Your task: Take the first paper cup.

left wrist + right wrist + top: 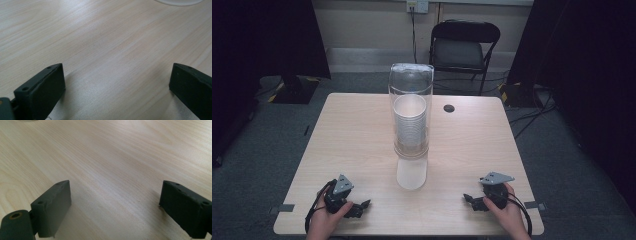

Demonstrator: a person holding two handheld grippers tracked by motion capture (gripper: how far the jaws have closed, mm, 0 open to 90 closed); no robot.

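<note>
With both our left gripper [362, 205] and right gripper [468, 199] spread wide and empty, the clear tube of stacked cups [410, 112] stands upright ahead between them on the table [352, 130], about equally near each.

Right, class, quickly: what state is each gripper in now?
Left gripper: open, holding nothing.
Right gripper: open, holding nothing.

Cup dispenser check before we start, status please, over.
Left gripper and right gripper both open, empty, resting on the table. Cup dispenser upright mid-table, white cups stacked inside, untouched. Nothing between grippers and dispenser.
</note>
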